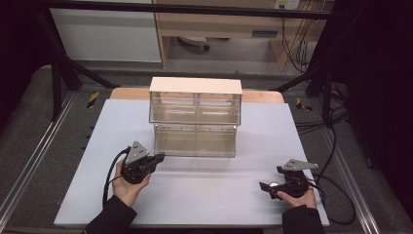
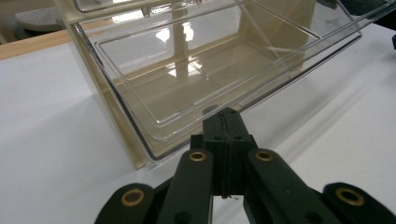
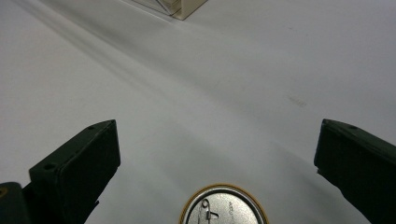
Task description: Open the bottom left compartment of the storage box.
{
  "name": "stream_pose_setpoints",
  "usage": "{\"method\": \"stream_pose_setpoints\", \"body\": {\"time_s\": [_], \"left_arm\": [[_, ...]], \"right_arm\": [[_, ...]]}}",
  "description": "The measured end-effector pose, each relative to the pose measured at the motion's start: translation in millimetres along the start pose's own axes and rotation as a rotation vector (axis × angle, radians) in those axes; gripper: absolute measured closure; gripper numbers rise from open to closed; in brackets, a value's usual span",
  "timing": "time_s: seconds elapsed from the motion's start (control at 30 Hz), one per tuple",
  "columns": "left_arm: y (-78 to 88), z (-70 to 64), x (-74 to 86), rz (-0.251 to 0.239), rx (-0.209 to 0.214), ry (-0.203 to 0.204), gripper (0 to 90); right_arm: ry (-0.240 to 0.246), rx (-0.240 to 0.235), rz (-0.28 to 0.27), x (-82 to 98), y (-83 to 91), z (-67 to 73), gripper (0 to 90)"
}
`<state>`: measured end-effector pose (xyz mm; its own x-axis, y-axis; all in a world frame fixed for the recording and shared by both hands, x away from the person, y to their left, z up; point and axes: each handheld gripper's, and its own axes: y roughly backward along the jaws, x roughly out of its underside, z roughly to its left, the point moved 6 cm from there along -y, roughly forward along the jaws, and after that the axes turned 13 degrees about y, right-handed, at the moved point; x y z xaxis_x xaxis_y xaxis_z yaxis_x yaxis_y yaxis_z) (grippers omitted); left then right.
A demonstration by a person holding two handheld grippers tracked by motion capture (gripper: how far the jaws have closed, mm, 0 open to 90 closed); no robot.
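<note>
A clear plastic drawer box (image 1: 196,117) with a white top stands in two tiers at the middle of the white table (image 1: 195,195). My left gripper (image 1: 159,157) is shut with nothing between its jaws. Its tips (image 2: 227,117) sit just at the front lip of the lower clear drawer (image 2: 187,84), near that drawer's left corner. My right gripper (image 1: 271,179) rests open at the table's front right, pointing left. A round silver disc with a gold rim (image 3: 224,207) lies on the table between its wide-spread jaws (image 3: 217,140); neither jaw touches it.
A corner of the box (image 3: 184,7) shows far ahead in the right gripper view. Cables trail off the table's right edge (image 1: 336,195). Black frame bars (image 1: 58,73) stand at the back corners, and a wooden strip (image 1: 263,96) runs behind the box.
</note>
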<state>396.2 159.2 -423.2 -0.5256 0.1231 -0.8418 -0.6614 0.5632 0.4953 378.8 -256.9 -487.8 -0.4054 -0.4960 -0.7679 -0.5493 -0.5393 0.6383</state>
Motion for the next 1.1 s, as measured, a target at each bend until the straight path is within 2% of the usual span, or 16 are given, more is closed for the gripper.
{"method": "stream_pose_setpoints", "body": {"time_s": [0.27,0.63,1.1], "left_arm": [[0.9,-1.5,-5.0,0.005,0.005,0.001,89.6],[4.5,-2.4,-12.4,-0.012,0.023,0.016,89.6],[5.8,-2.7,-20.7,-0.025,0.025,0.014,89.6]], "right_arm": [[0.003,0.005,0.010,1.3,-0.1,0.7,1.0],[0.014,0.010,0.020,2.3,-0.8,0.5,1.0],[0.018,0.017,0.041,4.3,0.9,1.9,1.0]]}}
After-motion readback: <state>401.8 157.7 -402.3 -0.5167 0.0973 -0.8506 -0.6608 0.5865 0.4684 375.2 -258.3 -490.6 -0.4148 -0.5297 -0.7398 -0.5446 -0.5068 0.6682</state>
